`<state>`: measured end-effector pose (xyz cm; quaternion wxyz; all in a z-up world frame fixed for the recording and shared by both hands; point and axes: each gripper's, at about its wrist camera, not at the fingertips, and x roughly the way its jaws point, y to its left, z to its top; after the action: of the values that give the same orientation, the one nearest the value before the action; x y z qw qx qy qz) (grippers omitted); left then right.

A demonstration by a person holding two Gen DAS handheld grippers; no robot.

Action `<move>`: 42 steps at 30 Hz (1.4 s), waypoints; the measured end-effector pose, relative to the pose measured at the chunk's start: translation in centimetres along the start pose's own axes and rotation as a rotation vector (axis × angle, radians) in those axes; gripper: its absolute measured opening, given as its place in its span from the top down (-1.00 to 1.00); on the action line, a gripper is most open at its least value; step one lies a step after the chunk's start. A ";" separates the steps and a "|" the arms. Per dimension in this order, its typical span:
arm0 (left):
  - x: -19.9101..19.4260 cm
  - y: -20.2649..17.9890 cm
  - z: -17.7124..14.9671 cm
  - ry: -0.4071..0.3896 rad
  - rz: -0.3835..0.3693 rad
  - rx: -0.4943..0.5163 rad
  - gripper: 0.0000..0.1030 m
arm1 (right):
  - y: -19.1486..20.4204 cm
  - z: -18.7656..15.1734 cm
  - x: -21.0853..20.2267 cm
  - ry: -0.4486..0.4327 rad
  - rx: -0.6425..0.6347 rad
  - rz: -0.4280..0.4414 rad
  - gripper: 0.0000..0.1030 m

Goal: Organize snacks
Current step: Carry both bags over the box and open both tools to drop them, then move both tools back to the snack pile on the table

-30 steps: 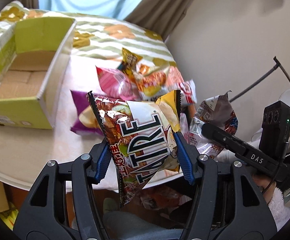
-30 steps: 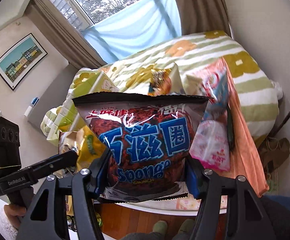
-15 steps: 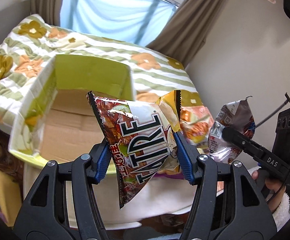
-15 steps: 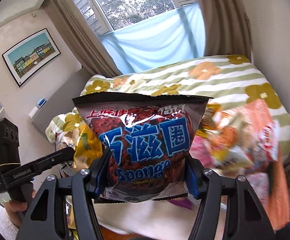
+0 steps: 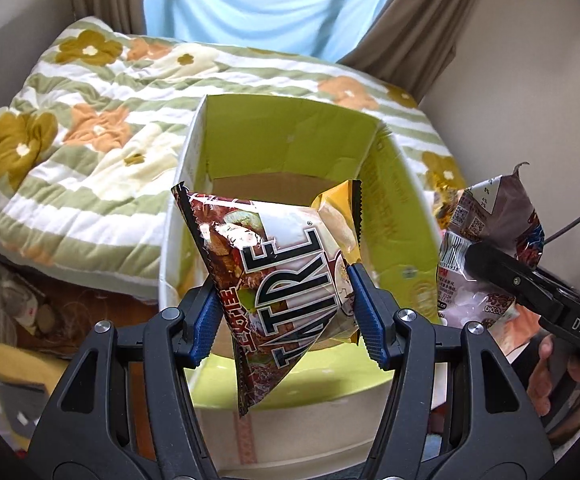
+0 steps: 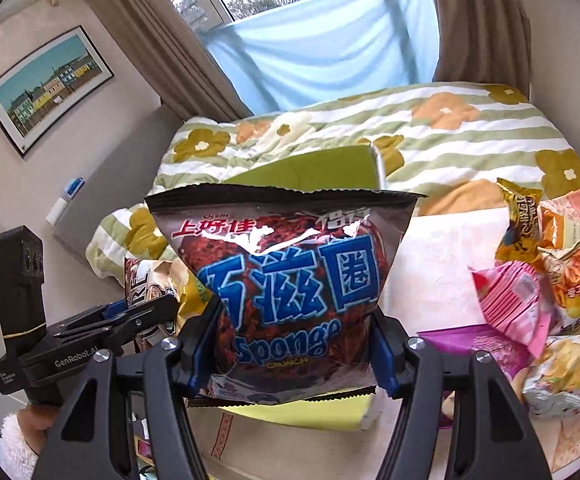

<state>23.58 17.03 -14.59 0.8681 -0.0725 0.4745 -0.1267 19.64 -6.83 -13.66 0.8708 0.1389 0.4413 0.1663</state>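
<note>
A flowered quilt (image 5: 102, 128) covers the bed behind the box (image 5: 290, 148), the landmark here: an open green carton with a bare cardboard floor, standing on a white table (image 6: 438, 276). To the right of the box a heap of snacks (image 6: 554, 280) lies on the table, pink, orange and yellow packets touching one another.

Directly in front of the box opening, the left gripper (image 5: 290, 316) is clamped on the Tatre bag (image 5: 278, 272), its blue pads pressed into both sides; the bag hangs tilted, its top edge overlapping the box's near wall in the left wrist view. Just right of the box, the right gripper (image 6: 294, 344) is closed on the Sponge bag (image 6: 290, 284), held upright with its label facing the camera. In the right wrist view that bag hides most of the box.
</note>
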 end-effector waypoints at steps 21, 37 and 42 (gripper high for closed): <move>0.3 0.7 -0.4 -0.010 0.111 0.050 -1.00 | 2.0 1.2 4.4 0.114 -0.124 -0.092 -0.15; -1.7 2.5 -1.1 -0.055 0.143 -0.020 -1.00 | 3.0 0.0 5.8 0.095 -0.156 -0.120 -0.99; -2.1 2.8 -1.6 -0.055 0.152 -0.025 -1.00 | 3.4 -0.5 5.4 0.095 -0.172 -0.124 -0.99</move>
<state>21.60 20.35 -14.42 0.8870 -0.0508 0.4560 -0.0524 21.72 -1.44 -16.53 0.8662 0.0281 0.4740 0.1557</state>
